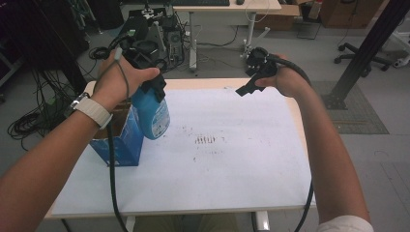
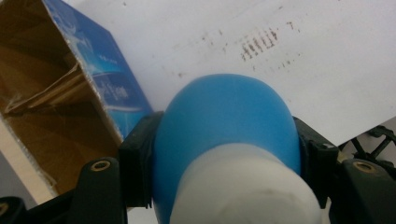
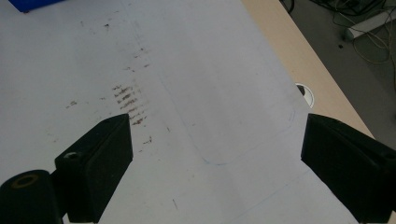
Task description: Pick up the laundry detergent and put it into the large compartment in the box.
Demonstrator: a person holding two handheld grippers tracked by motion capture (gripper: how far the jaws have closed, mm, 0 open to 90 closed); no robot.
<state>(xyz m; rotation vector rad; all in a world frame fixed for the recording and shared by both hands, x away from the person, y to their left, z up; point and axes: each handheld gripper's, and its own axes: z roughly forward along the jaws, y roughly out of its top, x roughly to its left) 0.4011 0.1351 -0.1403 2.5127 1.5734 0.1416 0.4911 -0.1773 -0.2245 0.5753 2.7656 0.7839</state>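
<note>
A blue bottle (image 1: 153, 115) with a white cap hangs in the air at the left of the table, its bottom pointing down. My left gripper (image 1: 153, 90) is shut on the bottle's upper body. In the left gripper view both black jaws press the sides of the bottle (image 2: 224, 121), and the white cap (image 2: 243, 186) is nearest the camera. Just left of the bottle stands an open blue cardboard box (image 1: 123, 142) (image 2: 109, 86). My right gripper (image 1: 248, 87) (image 3: 215, 140) is held above the far right part of the table, open, with nothing between its jaws.
A white sheet (image 1: 241, 164) covers the wooden tabletop and carries a patch of dark smudges (image 1: 205, 140) (image 3: 130, 102) near its middle. Beyond the table are cables, a desk (image 1: 227, 7), a black post (image 1: 367, 48) and an office chair (image 1: 362, 58).
</note>
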